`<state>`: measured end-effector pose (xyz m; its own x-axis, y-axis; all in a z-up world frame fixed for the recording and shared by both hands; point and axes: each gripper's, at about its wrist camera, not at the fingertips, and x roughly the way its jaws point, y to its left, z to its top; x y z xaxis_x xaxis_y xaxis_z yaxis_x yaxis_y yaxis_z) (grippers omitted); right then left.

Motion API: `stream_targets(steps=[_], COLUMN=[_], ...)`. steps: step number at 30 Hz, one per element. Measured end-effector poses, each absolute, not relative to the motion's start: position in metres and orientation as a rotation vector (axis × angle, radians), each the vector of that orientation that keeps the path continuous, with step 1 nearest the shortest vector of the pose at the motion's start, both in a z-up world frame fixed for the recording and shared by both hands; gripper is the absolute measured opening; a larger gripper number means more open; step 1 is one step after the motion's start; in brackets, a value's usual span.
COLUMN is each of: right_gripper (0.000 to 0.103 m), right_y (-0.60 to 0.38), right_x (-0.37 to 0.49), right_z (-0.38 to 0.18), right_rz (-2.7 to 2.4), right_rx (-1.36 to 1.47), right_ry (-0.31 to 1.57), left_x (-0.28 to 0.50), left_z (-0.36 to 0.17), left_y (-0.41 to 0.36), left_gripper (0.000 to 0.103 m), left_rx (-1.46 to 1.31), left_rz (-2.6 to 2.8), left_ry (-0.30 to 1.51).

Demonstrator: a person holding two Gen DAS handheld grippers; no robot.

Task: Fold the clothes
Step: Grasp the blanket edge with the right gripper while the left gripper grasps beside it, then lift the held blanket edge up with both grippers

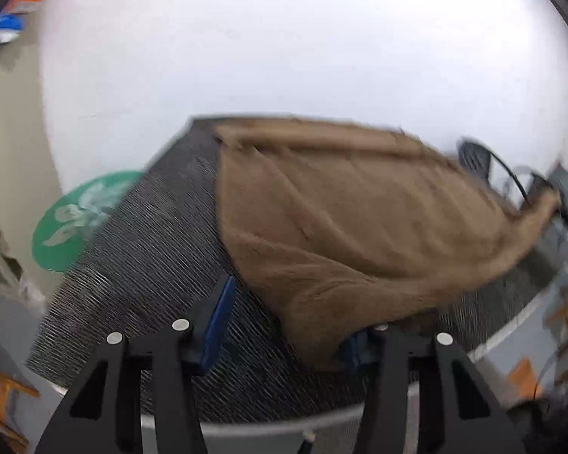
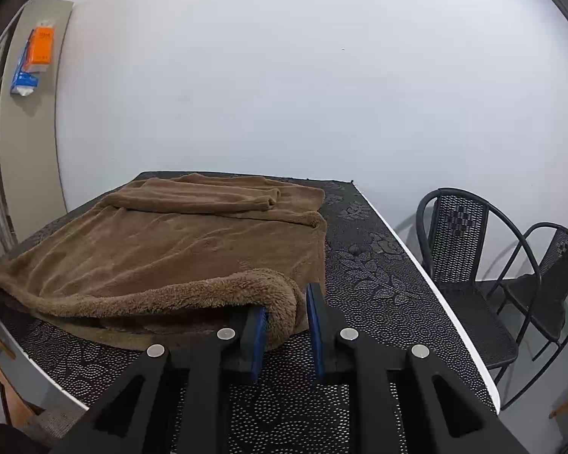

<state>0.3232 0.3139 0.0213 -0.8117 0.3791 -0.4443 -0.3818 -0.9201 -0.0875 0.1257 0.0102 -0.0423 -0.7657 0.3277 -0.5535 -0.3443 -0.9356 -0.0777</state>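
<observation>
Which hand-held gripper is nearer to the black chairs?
Right. The right hand-held gripper is at the garment corner on the chairs' side; the left hand-held gripper is at the opposite corner.

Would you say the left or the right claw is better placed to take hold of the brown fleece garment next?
Right, probably. The right claw stands open with the brown fleece garment rolled hem between its fingers. The left claw is open too, cloth only near one finger.
</observation>
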Motion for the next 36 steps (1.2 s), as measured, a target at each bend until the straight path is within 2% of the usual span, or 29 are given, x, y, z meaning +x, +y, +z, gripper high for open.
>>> stream_targets(steps=[3, 7, 8, 9, 12, 14, 19, 27, 36], right_gripper=[0.021, 0.021, 0.021, 0.021, 0.021, 0.021, 0.021, 0.021, 0.021], right_y=[0.317, 0.324, 0.325, 0.326, 0.326, 0.322, 0.323, 0.322, 0.322], right_x=[0.323, 0.322, 0.322, 0.322, 0.320, 0.320, 0.326, 0.329, 0.326], right_z=[0.019, 0.012, 0.011, 0.009, 0.006, 0.006, 0.014, 0.023, 0.024], right_rz=[2.653, 2.652, 2.648, 2.649, 2.655, 2.648, 2.654, 2.655, 2.657], right_rx=[-0.670, -0.697, -0.702, -0.709, -0.732, -0.735, -0.714, -0.695, -0.691], right_ry=[-0.004, 0.023, 0.026, 0.035, 0.026, -0.014, -0.037, -0.080, -0.060], left_x=[0.123, 0.123, 0.123, 0.122, 0.117, 0.116, 0.107, 0.106, 0.097], left_z=[-0.030, -0.020, -0.017, -0.016, -0.014, -0.011, 0.005, 0.016, 0.020], left_y=[0.005, 0.008, 0.009, 0.011, 0.021, 0.026, 0.029, 0.036, 0.036], left_gripper=[0.073, 0.071, 0.066, 0.053, 0.027, 0.018, 0.017, 0.017, 0.017], left_rx=[-0.782, -0.750, -0.742, -0.740, -0.746, -0.740, -0.695, -0.663, -0.668], left_rz=[2.696, 2.677, 2.672, 2.657, 2.608, 2.596, 2.593, 2.580, 2.567], left_ry=[0.047, 0.128, 0.148, 0.166, 0.213, 0.243, 0.228, 0.316, 0.276])
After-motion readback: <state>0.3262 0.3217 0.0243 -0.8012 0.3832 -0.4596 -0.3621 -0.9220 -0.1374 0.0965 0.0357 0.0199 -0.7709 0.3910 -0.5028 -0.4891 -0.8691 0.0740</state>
